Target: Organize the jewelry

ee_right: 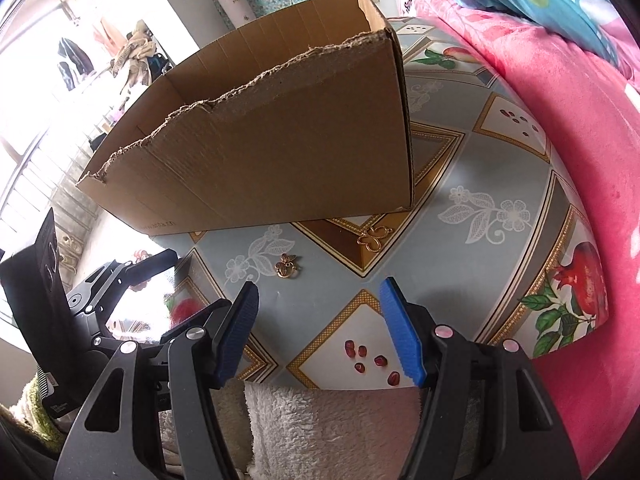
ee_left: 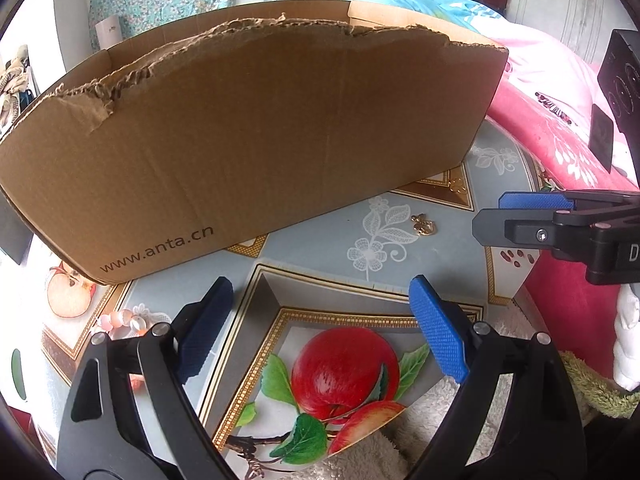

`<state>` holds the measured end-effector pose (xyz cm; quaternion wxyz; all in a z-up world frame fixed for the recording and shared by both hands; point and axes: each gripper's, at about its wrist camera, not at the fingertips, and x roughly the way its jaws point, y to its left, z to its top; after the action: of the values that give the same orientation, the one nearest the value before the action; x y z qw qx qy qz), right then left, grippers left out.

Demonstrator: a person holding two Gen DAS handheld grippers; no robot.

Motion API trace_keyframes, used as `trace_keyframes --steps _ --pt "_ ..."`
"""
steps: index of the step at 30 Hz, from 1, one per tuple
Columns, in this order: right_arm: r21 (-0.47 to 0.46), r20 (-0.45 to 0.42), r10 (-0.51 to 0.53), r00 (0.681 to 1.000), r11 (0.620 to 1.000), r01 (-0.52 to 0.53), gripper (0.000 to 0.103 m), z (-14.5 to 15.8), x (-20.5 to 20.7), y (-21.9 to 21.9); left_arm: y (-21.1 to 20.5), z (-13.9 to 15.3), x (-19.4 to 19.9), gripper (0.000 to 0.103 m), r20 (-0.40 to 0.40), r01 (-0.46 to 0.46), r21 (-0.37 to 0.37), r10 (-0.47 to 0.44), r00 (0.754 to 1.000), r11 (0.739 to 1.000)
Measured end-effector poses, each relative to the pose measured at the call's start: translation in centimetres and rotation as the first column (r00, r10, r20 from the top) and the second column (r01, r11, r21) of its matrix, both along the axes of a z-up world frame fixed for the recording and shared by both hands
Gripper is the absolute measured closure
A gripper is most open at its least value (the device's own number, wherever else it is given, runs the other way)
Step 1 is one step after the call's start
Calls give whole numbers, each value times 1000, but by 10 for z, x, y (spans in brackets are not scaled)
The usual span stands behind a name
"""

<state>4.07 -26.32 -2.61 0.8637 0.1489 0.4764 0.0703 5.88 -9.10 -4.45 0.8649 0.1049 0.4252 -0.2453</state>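
Jewelry: in the left wrist view, a small gold charm (ee_left: 423, 225) lies on the patterned tablecloth (ee_left: 320, 240), beyond the left gripper (ee_left: 320, 330), just beside the cardboard box (ee_left: 240, 140). Jaws wide, empty. In the right wrist view, the gold charm (ee_right: 287, 269) lies ahead of the right gripper (ee_right: 320, 334); a gold clover pendant (ee_right: 374, 239) sits nearer the box (ee_right: 280, 140). Jaws wide, empty.

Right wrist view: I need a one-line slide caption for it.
Open right gripper hovers over two gold charms lying on the patterned tablecloth before a torn cardboard box.
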Motion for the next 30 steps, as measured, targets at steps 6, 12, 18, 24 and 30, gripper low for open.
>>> trace_keyframes --steps 6,12,18,24,30 --pt "29 -8 -17 1000 999 18 41 -9 1 -7 -4 -2 -3 17 10 2 22 -2 1000 1000" --pt "55 15 -26 1000 998 25 41 -12 0 -9 -13 -5 -2 17 8 -5 25 4 1000 1000" --pt "116 56 -27 998 993 20 27 -16 -5 -12 -16 -6 -2 17 6 -9 29 9 1000 1000" --pt "168 80 -22 997 986 9 14 -16 -5 -11 -17 -6 0 17 4 -10 32 9 1000 999" --pt "209 96 -17 995 978 -4 8 -17 -5 -12 -19 -7 0 15 4 -12 35 12 1000 999"
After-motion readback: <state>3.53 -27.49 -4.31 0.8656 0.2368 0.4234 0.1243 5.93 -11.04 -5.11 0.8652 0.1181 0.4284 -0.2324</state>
